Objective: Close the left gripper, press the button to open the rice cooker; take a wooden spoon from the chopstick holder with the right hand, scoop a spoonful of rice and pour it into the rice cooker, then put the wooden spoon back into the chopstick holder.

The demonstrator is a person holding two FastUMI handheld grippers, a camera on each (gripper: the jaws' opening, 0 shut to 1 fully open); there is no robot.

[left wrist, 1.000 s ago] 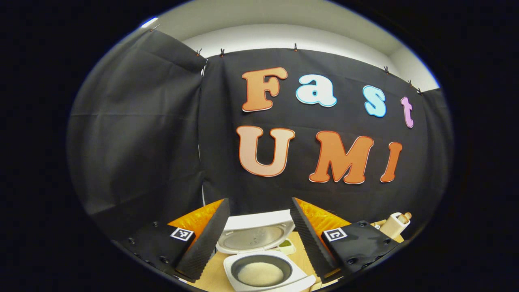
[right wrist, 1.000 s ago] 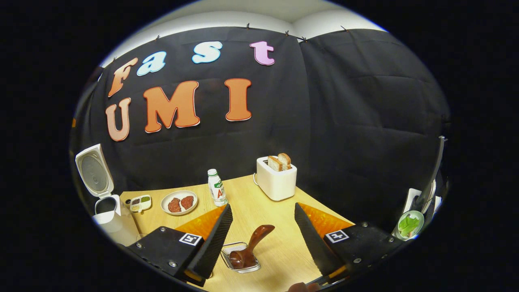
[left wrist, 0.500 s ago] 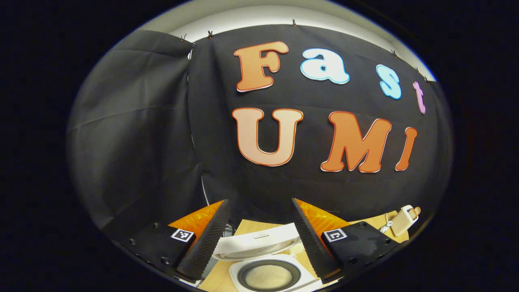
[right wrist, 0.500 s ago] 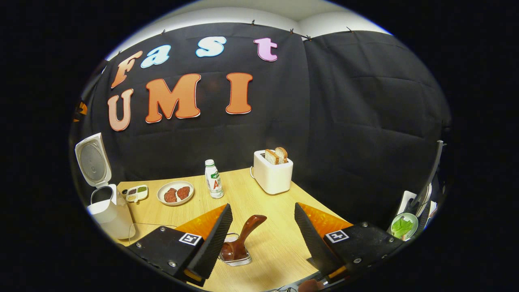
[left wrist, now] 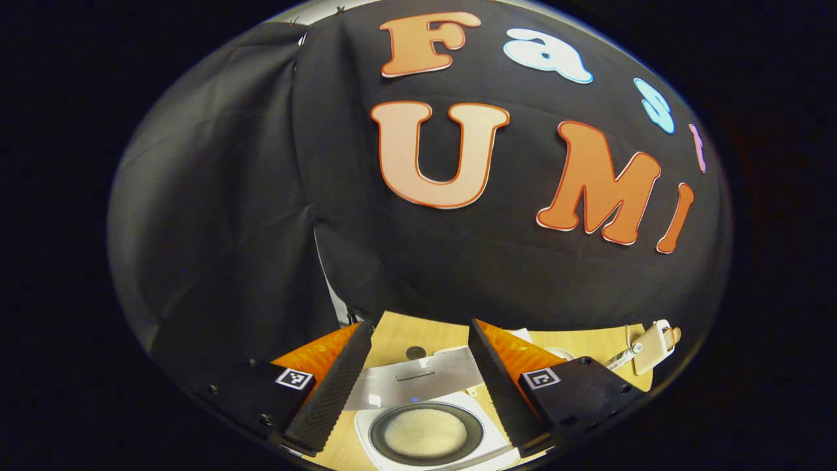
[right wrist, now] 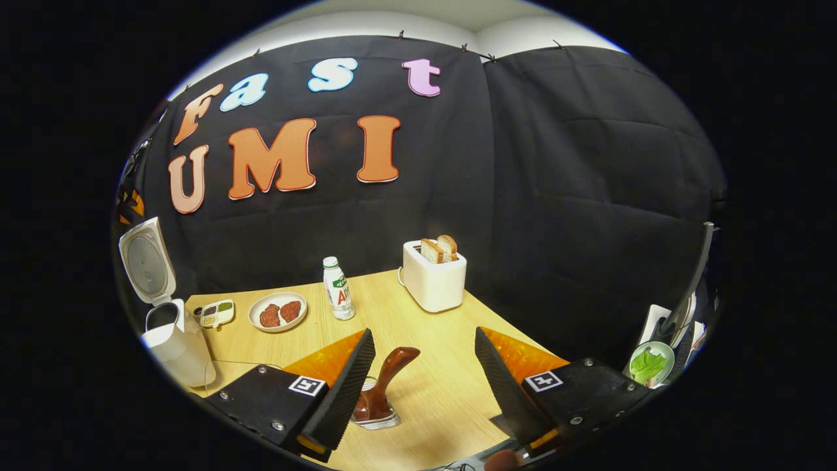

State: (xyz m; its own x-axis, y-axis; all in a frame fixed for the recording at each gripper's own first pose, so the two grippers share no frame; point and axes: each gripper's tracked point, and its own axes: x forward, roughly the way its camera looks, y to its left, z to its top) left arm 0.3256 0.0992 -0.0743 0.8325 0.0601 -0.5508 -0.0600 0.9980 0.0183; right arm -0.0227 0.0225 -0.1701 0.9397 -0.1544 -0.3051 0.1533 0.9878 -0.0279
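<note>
Your left gripper hangs over the open rice cooker, its two fingers spread wide and holding nothing. Between them you look down into the pot, where pale rice lies in a flat bed. The raised lid stands just beyond, on the far side.

Your right gripper is also spread wide and empty, hovering low above the wooden surface. Just inside its left finger a dark spoon stands tilted in a small clear dish, handle leaning up and to the right. Whether this is the task's spoon and holder, I cannot tell. In the right gripper view the cooker sits at the far left with its lid up. A plate of two red pieces, a small bottle and a toaster holding bread stand farther back.

Judging from this, the risks are these. If the right gripper closes off-centre, the tilted handle could slip out or tip the light dish over. If you carry a spoonful across to the cooker, it could shed grains on the surface. The left gripper, so close over the pot, could block the right one or knock the lid.
</note>
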